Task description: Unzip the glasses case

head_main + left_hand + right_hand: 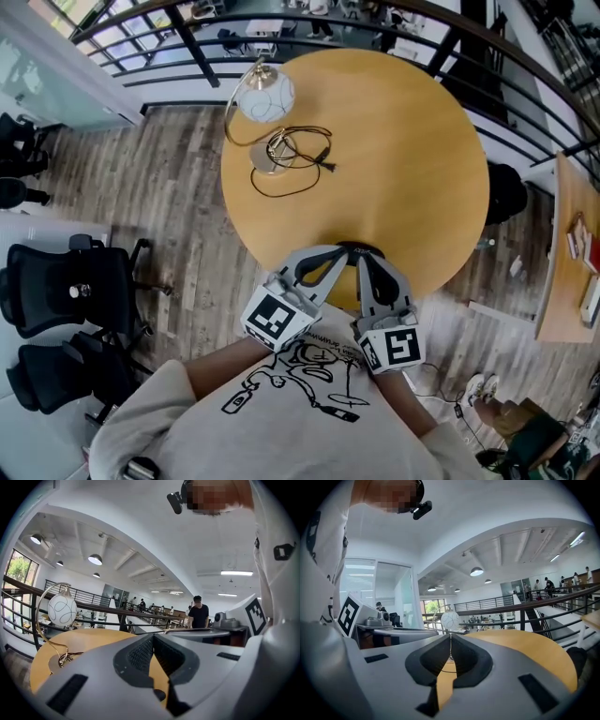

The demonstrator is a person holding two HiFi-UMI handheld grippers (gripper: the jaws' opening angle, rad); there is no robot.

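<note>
Head view alone gave us the whole layout: one round wooden table (403,141) at the centre, one globe lamp (265,97) with its coiled black cable (298,150) at the tabletop's upper left, two black office chairs (66,291) at the lower left, and the left gripper (341,253) and right gripper (366,257), tips nearly meeting at the table's lower edge. Only the left gripper view showed a person in black (199,613) beyond the railing. Only the right gripper view set the lamp straight above its jaws. Each gripper view showed its jaws pressed together with nothing between them. We could not find the glasses case in any of the three views. A dark patch (361,247) at the meeting tips was too small to name.
</note>
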